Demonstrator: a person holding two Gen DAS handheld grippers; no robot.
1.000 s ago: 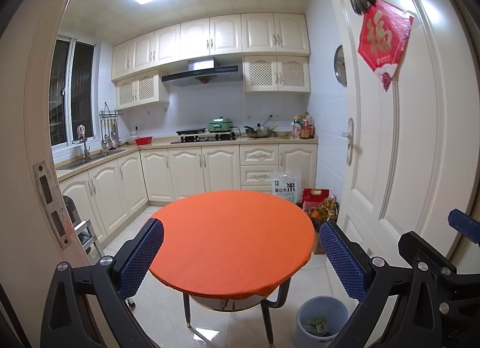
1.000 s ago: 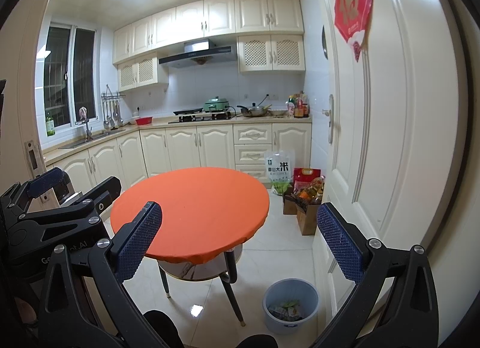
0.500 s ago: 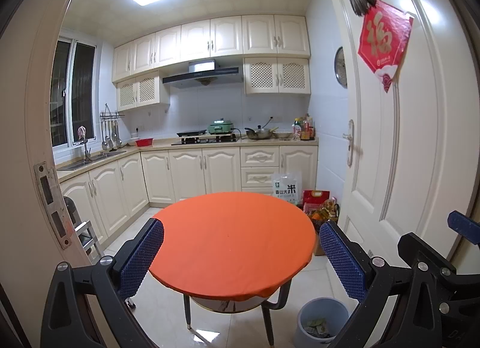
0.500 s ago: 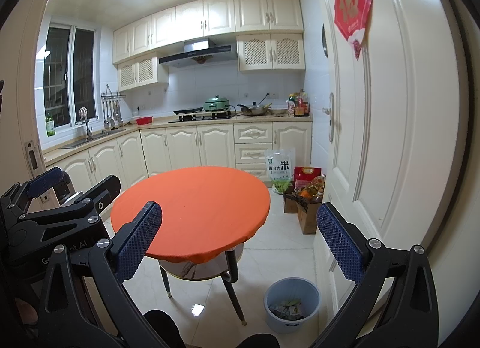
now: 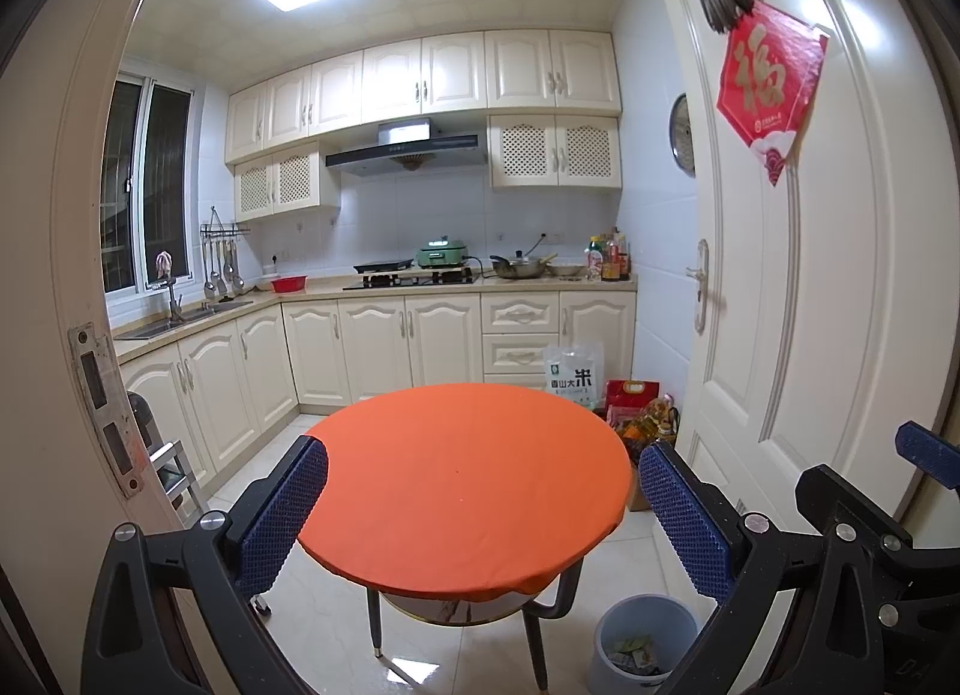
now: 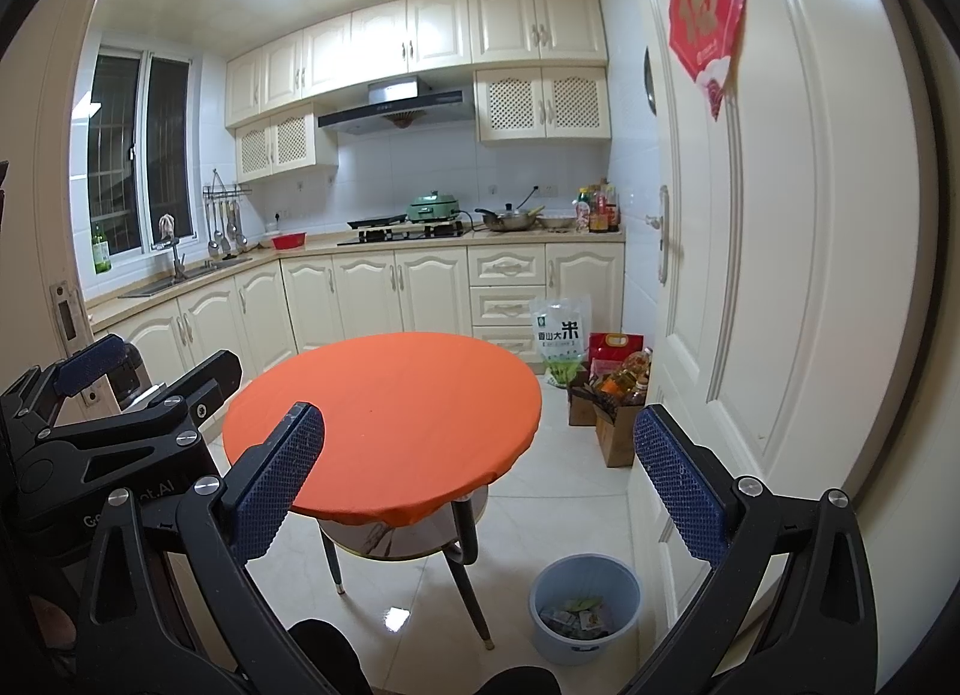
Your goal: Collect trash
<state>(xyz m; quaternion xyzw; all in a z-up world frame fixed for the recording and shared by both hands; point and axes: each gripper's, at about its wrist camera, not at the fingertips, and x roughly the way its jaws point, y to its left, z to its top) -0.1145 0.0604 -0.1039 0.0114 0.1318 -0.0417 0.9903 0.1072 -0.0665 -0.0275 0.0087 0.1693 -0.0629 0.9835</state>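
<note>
While both are held above the floor facing the round orange worktop [image 5: 468, 491], the left hand-held gripper [image 5: 480, 509] and right hand-held gripper [image 6: 480, 479] gape wide, grasping nothing; trash [image 6: 576, 618] lies inside the blue bin [image 6: 585, 569] beside the worktop's legs.

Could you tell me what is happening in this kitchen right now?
A person holds both grippers open and empty at the kitchen doorway. The left gripper and right gripper face a round table with an orange cloth. A blue bin holding scraps stands on the floor beside it.
</note>
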